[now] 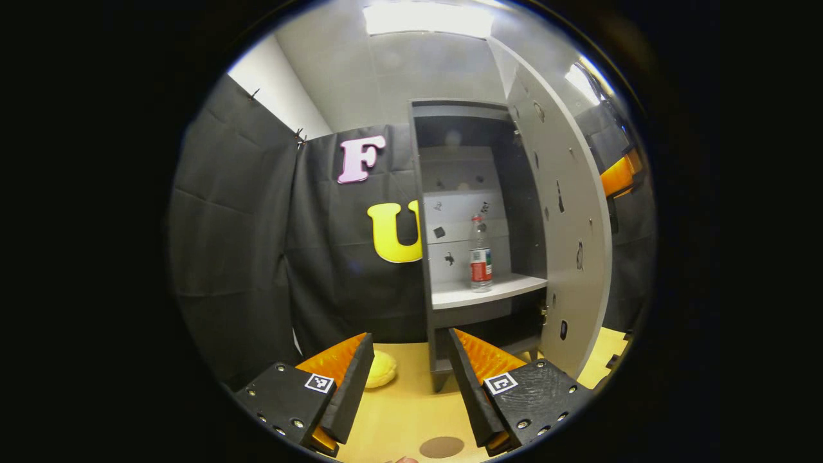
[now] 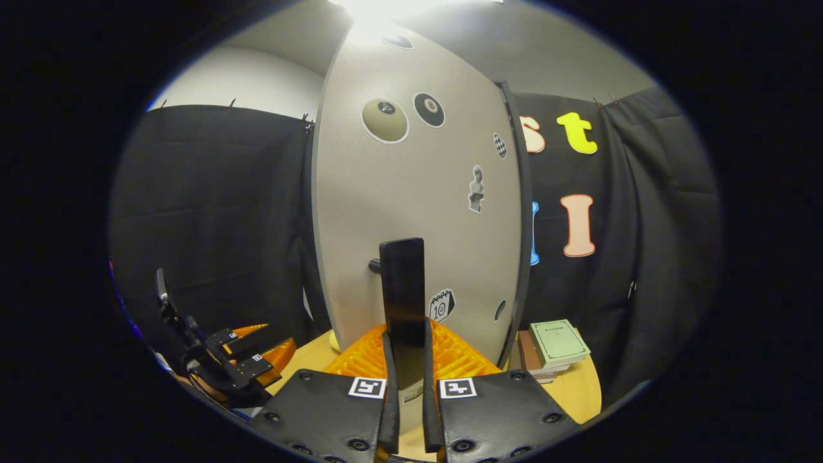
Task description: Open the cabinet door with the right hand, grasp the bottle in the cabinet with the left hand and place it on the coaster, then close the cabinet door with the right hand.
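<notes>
The right claw (image 2: 406,360) is clamped on the door's (image 2: 418,212) handle (image 2: 402,289), the door swung open. The left claw (image 1: 410,379) gapes wide, holding nothing, facing the cabinet (image 1: 479,218). The bottle (image 1: 479,254) stands upright on its shelf (image 1: 487,290). The coaster (image 1: 441,447) lies on the table (image 1: 411,405) at its near edge.

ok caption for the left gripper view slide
Open left tongs face the bottle on the shelf of the cabinet, door open.

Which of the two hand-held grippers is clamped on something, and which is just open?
The right hand-held gripper is clamped on the cabinet door's dark handle. The left hand-held gripper stands open, aimed at the bottle on the cabinet shelf.
</notes>
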Available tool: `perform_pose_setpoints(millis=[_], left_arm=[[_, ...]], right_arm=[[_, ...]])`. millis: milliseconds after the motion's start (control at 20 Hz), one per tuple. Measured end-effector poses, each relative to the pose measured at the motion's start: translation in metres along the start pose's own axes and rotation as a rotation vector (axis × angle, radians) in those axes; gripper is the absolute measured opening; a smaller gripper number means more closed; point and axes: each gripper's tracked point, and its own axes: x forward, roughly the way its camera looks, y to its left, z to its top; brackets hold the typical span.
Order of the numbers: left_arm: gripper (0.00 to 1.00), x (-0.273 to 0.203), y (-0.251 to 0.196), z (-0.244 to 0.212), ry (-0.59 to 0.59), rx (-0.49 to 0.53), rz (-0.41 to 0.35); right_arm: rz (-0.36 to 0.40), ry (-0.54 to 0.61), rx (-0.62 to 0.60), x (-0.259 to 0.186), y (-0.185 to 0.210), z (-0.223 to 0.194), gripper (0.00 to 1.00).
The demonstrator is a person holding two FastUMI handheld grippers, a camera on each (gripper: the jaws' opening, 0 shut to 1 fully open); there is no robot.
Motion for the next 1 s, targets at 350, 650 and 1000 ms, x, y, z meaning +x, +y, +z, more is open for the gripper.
perform_pose_setpoints(millis=[350,650,1000], left_arm=[[0.67,-0.003,-0.042,0.003,0.013,0.002,-0.034],[0.67,-0.009,-0.067,0.009,0.024,-0.012,-0.032],[0.67,-0.020,-0.091,0.026,0.000,0.022,-0.011]], right_arm=[[-0.092,-0.049,-0.044,-0.007,-0.026,0.005,0.16],[-0.159,-0.073,-0.054,-0.012,-0.049,0.006,0.16],[-0.108,-0.114,0.027,-0.012,-0.047,0.007,0.12]])
